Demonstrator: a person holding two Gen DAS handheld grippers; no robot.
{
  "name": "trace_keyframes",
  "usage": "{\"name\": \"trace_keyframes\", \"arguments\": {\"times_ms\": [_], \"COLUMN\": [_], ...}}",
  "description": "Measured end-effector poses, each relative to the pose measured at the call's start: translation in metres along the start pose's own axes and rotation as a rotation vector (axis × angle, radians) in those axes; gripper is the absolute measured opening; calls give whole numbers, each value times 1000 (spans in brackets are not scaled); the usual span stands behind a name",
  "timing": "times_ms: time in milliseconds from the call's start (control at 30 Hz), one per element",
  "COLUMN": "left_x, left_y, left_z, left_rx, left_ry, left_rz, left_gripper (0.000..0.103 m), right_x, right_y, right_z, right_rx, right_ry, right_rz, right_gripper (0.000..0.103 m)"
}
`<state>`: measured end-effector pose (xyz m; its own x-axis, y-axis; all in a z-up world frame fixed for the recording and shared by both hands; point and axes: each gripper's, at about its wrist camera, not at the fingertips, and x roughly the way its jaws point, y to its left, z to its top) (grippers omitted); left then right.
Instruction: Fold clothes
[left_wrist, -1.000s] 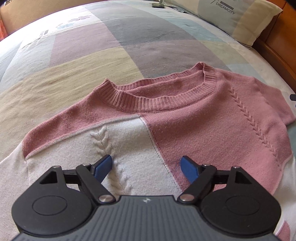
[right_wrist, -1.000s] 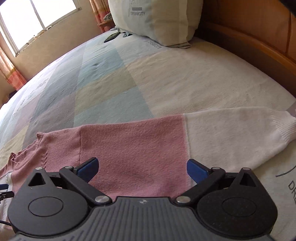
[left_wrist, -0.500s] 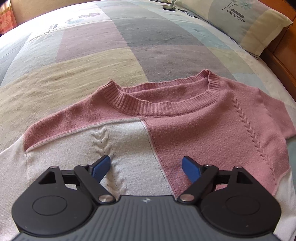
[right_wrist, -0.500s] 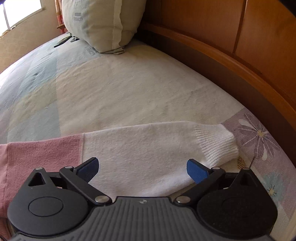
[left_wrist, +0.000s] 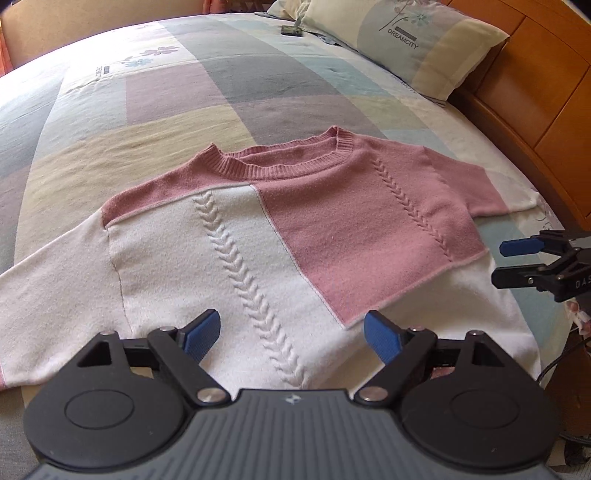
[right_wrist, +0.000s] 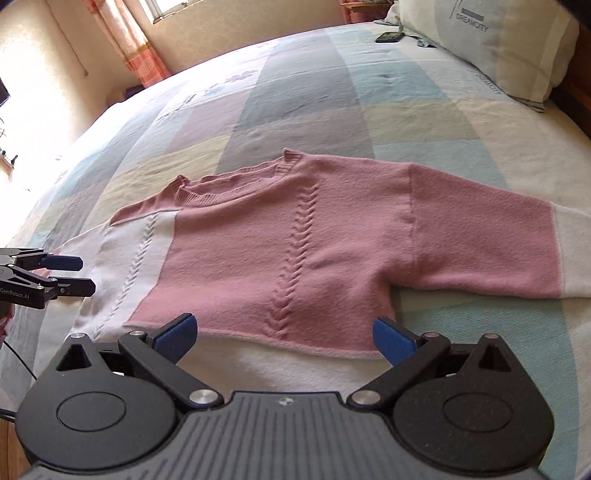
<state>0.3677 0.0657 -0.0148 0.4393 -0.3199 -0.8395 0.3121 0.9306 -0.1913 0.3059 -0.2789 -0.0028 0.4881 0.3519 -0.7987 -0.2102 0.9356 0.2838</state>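
Both hand-held grippers, left (left_wrist: 291, 330) and right (right_wrist: 284, 336), hang released above one sweater (left_wrist: 280, 236) spread flat on the bed (left_wrist: 177, 103).

We are looking at a sweater (left_wrist: 295, 229) of soft, fuzzy knit in pink and white, matt, with raised cable braids and a ribbed collar (left_wrist: 280, 162). It is lying on a bed (left_wrist: 184, 99) whose woven cotton cover is looking flat, matt and faintly creased. The pillow (left_wrist: 417, 40) is showing the same smooth printed cloth. The headboard (left_wrist: 535, 85) is glowing as varnished, semi-glossy wood. Our left gripper (left_wrist: 291, 332) and right gripper (right_wrist: 284, 332) are showing matt black plastic, ridged blue rubbery pads and 2 shiny metal pivots each.
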Motion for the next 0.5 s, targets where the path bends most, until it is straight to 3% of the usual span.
{"name": "trace_keyframes", "arguments": {"times_ms": [267, 500], "left_x": [3, 6], "left_y": [16, 23], "left_z": [-60, -88], "left_rx": [-75, -94], "left_ry": [7, -54], "left_rz": [-65, -50], "left_gripper": [85, 85], "right_x": [56, 69], "right_y": [51, 68], "right_z": [-50, -75], "right_rx": [-73, -163], "right_ry": [145, 92], "right_rz": [-85, -191], "right_gripper": [103, 103]}}
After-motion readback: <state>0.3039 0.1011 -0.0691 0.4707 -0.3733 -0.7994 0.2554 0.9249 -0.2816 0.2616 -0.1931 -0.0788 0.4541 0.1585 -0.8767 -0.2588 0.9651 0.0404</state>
